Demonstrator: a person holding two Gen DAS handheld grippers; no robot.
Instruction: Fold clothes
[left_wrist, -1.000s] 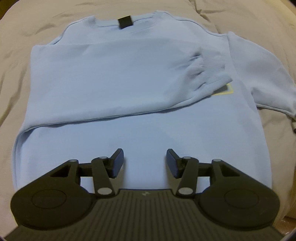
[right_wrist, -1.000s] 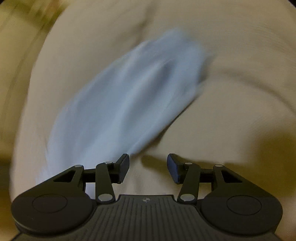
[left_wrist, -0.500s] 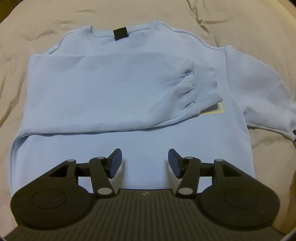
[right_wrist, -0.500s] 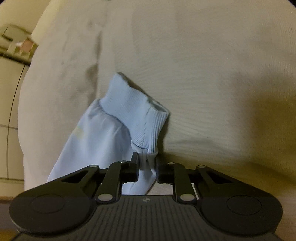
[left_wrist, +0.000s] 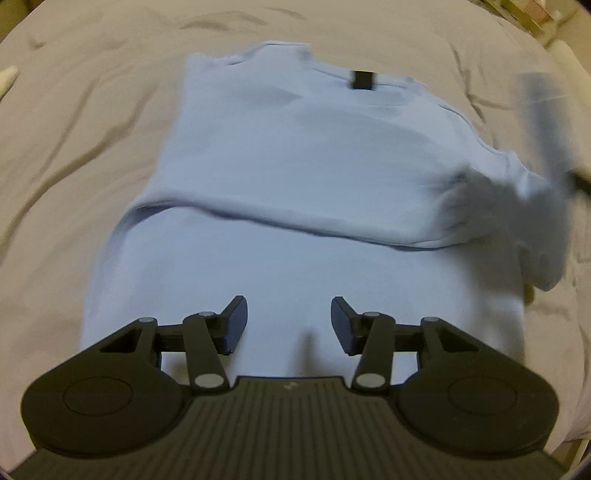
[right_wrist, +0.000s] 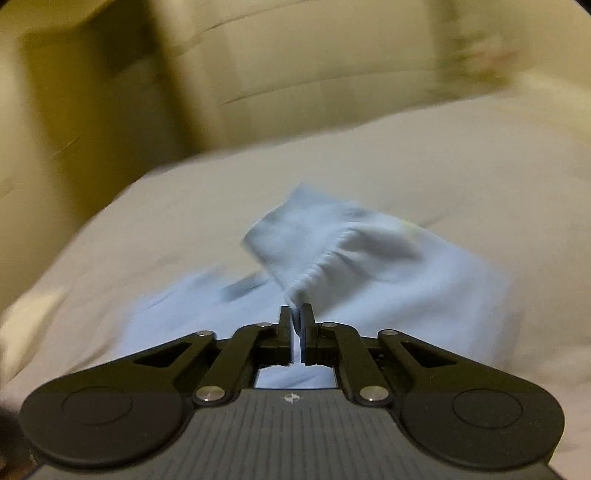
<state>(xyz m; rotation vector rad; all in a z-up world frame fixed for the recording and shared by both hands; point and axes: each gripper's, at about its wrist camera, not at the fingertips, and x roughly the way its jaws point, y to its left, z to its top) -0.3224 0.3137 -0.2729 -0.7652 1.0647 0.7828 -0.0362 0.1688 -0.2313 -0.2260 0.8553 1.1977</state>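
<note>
Rightward, right tool (right_wrist: 296, 328) pinches cuff (right_wrist: 295, 254).

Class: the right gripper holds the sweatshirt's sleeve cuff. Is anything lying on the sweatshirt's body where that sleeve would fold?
Nothing foreign shows. On the sweatshirt body only its own other sleeve lies folded across; the right gripper pinches the cuff.

Wrinkled beige bedspread (left_wrist: 92, 155) fills most of both views, w/ blurred yellowish wall or furniture (right_wrist: 110, 92) beyond it, small pale items (left_wrist: 532, 11) past its far right corner, dim warm light.
</note>
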